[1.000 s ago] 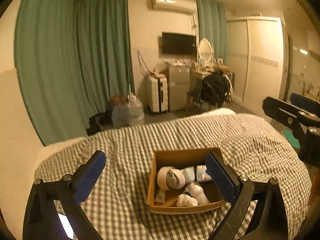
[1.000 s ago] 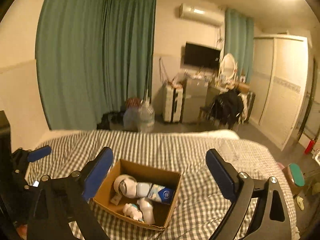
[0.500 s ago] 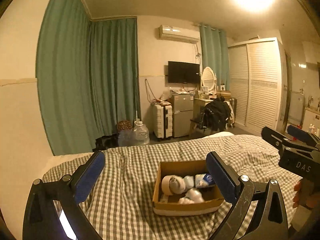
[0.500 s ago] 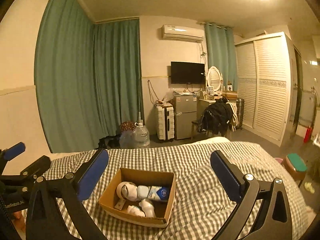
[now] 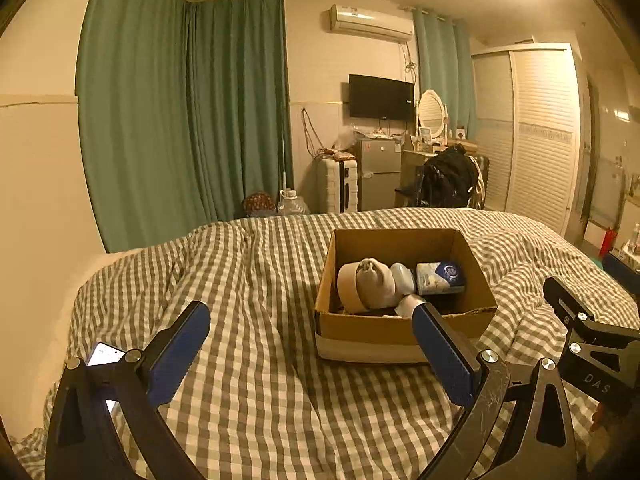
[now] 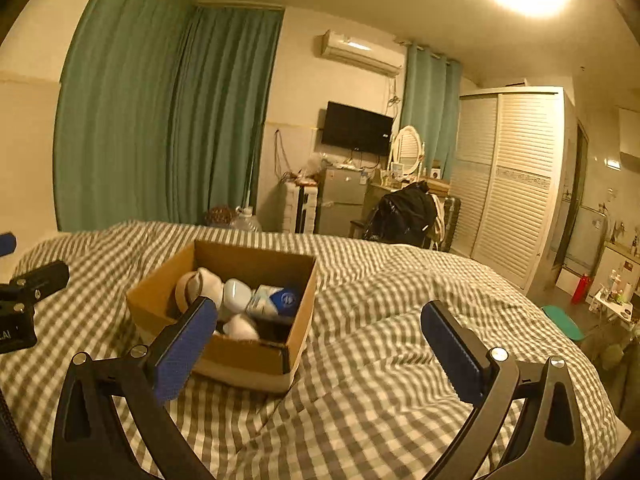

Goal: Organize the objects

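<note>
An open cardboard box (image 5: 400, 330) sits on a bed with a grey checked cover (image 5: 260, 360); the right wrist view shows the box too (image 6: 244, 356). Inside lie a beige rolled item (image 5: 366, 284), a pale blue case (image 5: 402, 278), a blue-and-white packet (image 5: 440, 278) and white items (image 6: 240, 326). My left gripper (image 5: 310, 354) is open and empty, low over the cover in front of the box. My right gripper (image 6: 320, 348) is open and empty, just right of the box; it shows at the right edge of the left wrist view (image 5: 588, 332).
A phone (image 5: 105, 356) lies on the cover by the left gripper's left finger. Beyond the bed stand green curtains (image 5: 180, 120), a suitcase (image 5: 340, 184), a small fridge (image 5: 380, 172), a chair with dark clothes (image 5: 448, 180) and a louvred wardrobe (image 5: 536, 136).
Both grippers have dropped lower and closer to the bed and box; the views now look across the box's rim, not down into it. Both stay open and empty.
</note>
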Tool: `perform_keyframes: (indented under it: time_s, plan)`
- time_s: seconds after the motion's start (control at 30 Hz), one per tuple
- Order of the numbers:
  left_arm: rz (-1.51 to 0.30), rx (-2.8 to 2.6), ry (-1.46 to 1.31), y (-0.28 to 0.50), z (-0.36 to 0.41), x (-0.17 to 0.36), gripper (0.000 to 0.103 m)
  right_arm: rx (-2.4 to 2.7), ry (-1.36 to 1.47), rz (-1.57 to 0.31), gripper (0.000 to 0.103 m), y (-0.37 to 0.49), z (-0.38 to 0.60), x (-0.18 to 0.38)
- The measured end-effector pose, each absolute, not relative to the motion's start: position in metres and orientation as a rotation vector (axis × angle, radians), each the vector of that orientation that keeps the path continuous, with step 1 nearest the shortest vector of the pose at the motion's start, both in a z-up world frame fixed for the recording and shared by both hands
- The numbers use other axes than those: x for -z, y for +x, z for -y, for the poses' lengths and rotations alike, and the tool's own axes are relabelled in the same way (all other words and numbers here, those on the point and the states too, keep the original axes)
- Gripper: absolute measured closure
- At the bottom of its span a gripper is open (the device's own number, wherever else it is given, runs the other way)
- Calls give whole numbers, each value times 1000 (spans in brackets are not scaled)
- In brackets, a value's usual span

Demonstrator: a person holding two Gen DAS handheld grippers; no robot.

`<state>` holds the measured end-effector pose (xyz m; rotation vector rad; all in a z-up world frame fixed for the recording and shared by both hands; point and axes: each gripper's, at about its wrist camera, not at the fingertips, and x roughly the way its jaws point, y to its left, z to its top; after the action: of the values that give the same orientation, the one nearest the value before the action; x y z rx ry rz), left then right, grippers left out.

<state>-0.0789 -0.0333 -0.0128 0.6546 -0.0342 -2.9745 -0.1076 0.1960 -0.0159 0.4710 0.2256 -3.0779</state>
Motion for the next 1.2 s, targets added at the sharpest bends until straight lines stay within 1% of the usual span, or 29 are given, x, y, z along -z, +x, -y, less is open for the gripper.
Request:
perform_keyframes:
  time_s: [0.17,0.53,1.2]
  plan:
    - [24,2945,677,-82,37,17,0,3070,492,-219,1,-109,-197,24]
    - [79,2946,668,-75,30,18,0,3031,565,-153,1,-115,-200,29]
    - [84,2937,702,-80,28,24,0,3019,594,-151,1,-116,-198,32]
